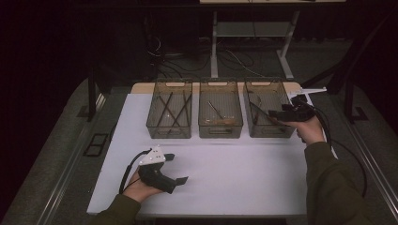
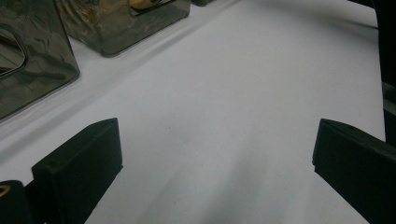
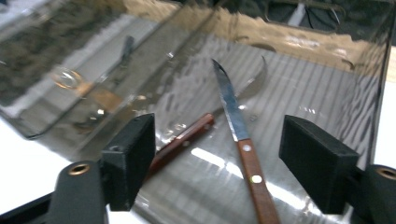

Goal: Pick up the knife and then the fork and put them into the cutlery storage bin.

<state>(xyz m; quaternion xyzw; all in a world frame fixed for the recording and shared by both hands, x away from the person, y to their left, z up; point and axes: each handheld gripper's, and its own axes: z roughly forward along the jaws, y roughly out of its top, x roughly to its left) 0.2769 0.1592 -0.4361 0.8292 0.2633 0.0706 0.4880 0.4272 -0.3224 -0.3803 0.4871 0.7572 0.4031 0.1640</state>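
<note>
three bins stand in a row along the far side of the table (image 1: 211, 178): the left bin (image 1: 169, 115), the middle bin (image 1: 220, 115) and the right bin (image 1: 268, 113). in the right bin a knife (image 3: 243, 140) lies beside a second knife (image 3: 187, 137), their blades crossing.

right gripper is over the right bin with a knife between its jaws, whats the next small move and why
Probably lift the right gripper clear of the right bin. Its jaws stand open, and the wooden-handled knife lies loose on the bin floor, seemingly released, beside a second knife.
</note>
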